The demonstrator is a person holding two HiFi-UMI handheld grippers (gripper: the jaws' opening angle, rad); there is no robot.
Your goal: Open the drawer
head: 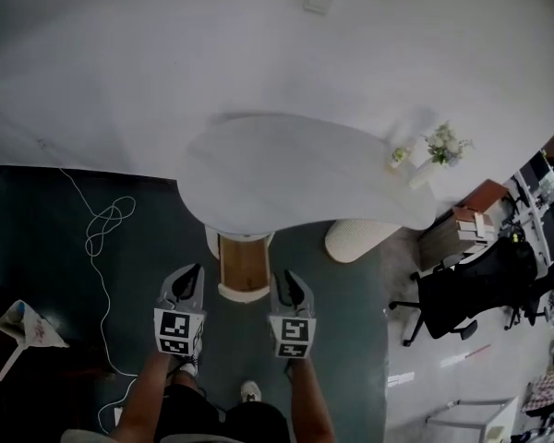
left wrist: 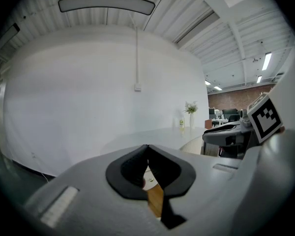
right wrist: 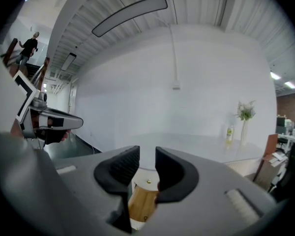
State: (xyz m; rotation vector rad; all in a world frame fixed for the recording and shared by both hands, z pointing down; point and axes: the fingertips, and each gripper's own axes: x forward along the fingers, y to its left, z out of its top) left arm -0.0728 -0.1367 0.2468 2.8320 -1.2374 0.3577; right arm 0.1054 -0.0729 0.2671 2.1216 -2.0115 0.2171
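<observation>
The left hand-held gripper [head: 195, 270] and right hand-held gripper [head: 285, 277] are pale grey, with black ribbed pads [right wrist: 123, 165] at the ends nearest the worktop [head: 286, 169]. Each carries a black-and-white marker cube [head: 176, 332]. The person wears dark shorts [head: 198, 415] and white shoes [head: 250, 392].

left tongs [head: 194, 271], right tongs [head: 287, 277] before wooden drawer [head: 244, 264]

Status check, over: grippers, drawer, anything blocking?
Left gripper shut, empty. Right gripper open, empty. Wooden drawer unit under the table edge, untouched. Path looks clear.
</observation>
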